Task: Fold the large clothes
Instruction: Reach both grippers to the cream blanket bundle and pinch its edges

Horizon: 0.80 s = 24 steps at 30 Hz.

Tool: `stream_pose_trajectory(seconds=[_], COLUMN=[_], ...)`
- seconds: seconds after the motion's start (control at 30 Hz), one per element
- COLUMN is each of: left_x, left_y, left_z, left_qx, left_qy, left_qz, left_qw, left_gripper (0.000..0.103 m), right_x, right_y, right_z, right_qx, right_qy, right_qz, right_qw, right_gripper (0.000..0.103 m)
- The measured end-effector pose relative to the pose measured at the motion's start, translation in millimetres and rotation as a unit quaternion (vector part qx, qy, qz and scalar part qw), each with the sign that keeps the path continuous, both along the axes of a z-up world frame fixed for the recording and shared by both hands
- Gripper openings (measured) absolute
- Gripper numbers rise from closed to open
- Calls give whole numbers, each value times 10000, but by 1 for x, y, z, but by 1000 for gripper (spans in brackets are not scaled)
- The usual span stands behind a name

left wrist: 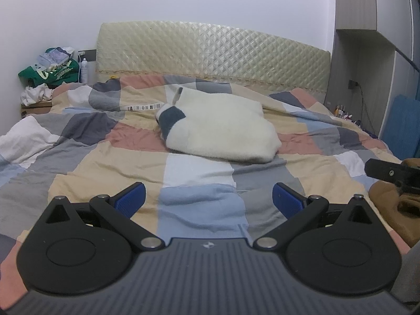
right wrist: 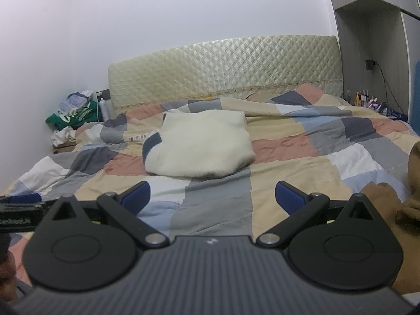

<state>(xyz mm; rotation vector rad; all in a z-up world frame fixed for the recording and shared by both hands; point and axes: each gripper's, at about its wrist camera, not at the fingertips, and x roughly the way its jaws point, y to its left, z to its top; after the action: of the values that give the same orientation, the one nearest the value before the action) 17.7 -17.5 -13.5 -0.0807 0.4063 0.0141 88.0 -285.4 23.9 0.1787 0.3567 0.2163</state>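
A folded cream fleece garment (left wrist: 223,131) (right wrist: 202,147) with a dark blue patch lies in the middle of the bed, beyond both grippers. A crumpled brown garment (left wrist: 393,204) (right wrist: 393,204) sits at the bed's right near edge. My left gripper (left wrist: 208,199) hovers open over the patchwork duvet (left wrist: 105,157), holding nothing. My right gripper (right wrist: 212,197) is open too, empty, with the brown garment just to its right. The right gripper's black finger (left wrist: 388,174) shows at the right edge of the left wrist view, above the brown garment.
A quilted cream headboard (left wrist: 210,52) backs the bed. A nightstand at the left holds a green bag and clothes (left wrist: 50,76) and a white bottle (left wrist: 84,69). Small bottles (right wrist: 365,98) and a wardrobe (left wrist: 367,52) stand at the right.
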Motion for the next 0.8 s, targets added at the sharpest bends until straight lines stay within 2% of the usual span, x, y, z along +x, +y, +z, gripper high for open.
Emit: stream_pose_trajectory(seconds=[0.2,0.5,0.7,0.8], left_x=[26,98,157,192], left_y=[-6,-14,-11,0], left_z=[-2,-5,-9,-17], left_qx=[87,122,-43,-251], left_qy=[98,450,658,826], left_qz=[-37,-93,-32,56], left_qw=[9999,9989,9978,9962], left_gripper=[103,103,103,103], right_x=[14,58,106,134], right_y=[-7,-22,-32,-34], right_z=[2,6,10,11], right_qx=[318,634,960,1069], right_qy=[176,432,801,974], right_qz=[-79,-71,6,41], right_qw=[9993,9970,9922,9895], right_gripper=[103,103,103,103])
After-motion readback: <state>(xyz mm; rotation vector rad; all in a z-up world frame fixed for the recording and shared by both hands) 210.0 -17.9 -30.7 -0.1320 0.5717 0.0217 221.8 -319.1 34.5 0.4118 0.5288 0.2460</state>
